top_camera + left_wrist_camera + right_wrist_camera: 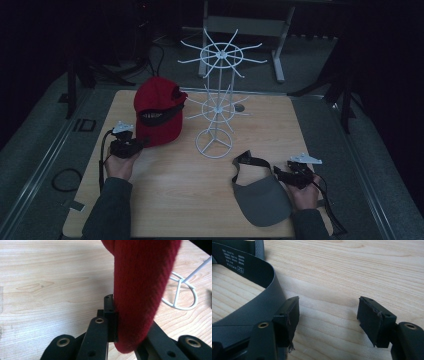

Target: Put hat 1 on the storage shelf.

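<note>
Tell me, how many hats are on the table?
2. The red cap is held up at the left by the left tool. The grey visor lies flat at the right, beside the right tool.

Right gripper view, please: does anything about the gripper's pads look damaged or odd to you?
Yes. The pad on the left jaw of the right gripper is fraying: loose threads hang from its lower edge, and the other pad shows a small frayed tuft near its top. The jaws stand open over bare table, beside the grey visor.

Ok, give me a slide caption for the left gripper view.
Left gripper jaws shut on the red cap's edge above the wooden table, white wire rack base beyond.
</note>
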